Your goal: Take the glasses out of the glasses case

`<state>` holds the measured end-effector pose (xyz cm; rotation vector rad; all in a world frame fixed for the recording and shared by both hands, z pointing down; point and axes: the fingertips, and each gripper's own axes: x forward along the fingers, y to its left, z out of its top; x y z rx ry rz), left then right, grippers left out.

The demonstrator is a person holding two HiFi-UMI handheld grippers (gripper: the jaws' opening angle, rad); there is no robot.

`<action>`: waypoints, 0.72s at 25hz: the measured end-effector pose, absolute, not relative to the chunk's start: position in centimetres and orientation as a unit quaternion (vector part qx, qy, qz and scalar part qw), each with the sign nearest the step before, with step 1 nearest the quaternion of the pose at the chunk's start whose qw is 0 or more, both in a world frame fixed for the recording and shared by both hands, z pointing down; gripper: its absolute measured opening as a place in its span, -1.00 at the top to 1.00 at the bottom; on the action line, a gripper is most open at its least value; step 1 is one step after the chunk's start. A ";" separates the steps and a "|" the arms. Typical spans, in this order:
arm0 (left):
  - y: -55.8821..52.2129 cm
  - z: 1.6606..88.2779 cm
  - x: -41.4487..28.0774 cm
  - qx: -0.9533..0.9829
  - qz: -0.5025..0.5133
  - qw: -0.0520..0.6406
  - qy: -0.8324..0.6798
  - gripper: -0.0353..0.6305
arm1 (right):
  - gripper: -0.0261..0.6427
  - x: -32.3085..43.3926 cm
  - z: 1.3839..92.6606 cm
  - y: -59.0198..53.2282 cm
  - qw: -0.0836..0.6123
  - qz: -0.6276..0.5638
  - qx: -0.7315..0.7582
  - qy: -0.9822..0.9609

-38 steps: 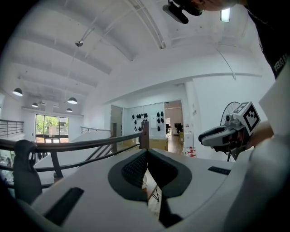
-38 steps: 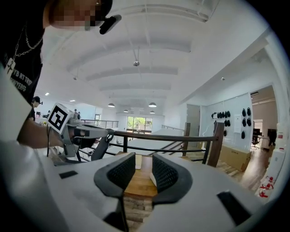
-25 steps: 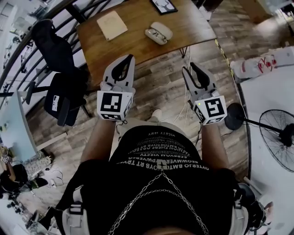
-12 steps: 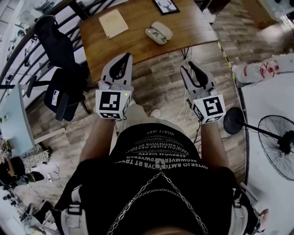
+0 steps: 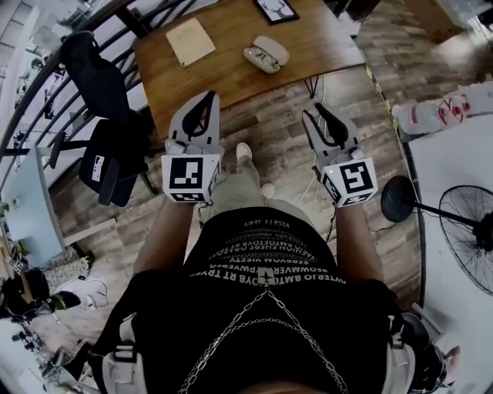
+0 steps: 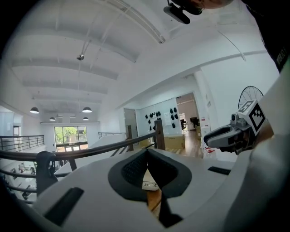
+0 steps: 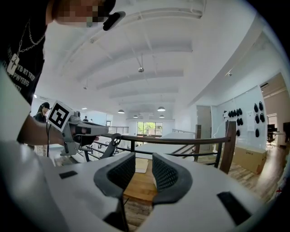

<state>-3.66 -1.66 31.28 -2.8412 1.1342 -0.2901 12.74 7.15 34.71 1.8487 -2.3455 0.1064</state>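
Note:
The pale glasses case (image 5: pixel 266 55) lies open on the wooden table (image 5: pixel 231 69), far ahead of me, with the glasses (image 5: pixel 259 58) inside one half. Both grippers hang over the floor in front of my body, well short of the table. My left gripper (image 5: pixel 211 97) has its fingertips touching and holds nothing. My right gripper (image 5: pixel 313 113) shows a narrow gap between its pads, with nothing in it. The right gripper view shows the table (image 7: pixel 144 185) through that gap, and the left gripper (image 7: pixel 86 131) off to the side.
A tan sheet (image 5: pixel 190 40) and a framed picture (image 5: pixel 275 9) also lie on the table. A black office chair (image 5: pixel 100 100) stands to its left by a railing. At the right are a floor fan (image 5: pixel 470 231) and a white surface (image 5: pixel 454 154). Cables trail over the floor (image 5: pixel 312 165).
A leg and foot have come forward between the grippers. Both grippers stay in about the same place, jaws unchanged.

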 end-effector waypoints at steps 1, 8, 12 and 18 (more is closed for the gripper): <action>-1.5 31.4 -3.6 -0.925 -0.097 0.035 0.367 0.82 | 0.56 12.7 34.7 7.3 0.077 0.037 0.617 -0.782; -1.8 32.3 -4.2 -0.920 -0.105 0.038 0.375 0.82 | 0.56 11.8 35.1 7.4 0.075 0.040 0.615 -0.784; -2.2 32.5 -4.7 -0.917 -0.104 0.033 0.383 0.82 | 0.56 11.3 35.6 7.1 0.068 0.046 0.611 -0.787; -2.9 31.5 -5.7 -0.917 -0.071 0.037 0.391 0.82 | 0.56 11.1 36.5 5.9 0.064 0.057 0.604 -0.793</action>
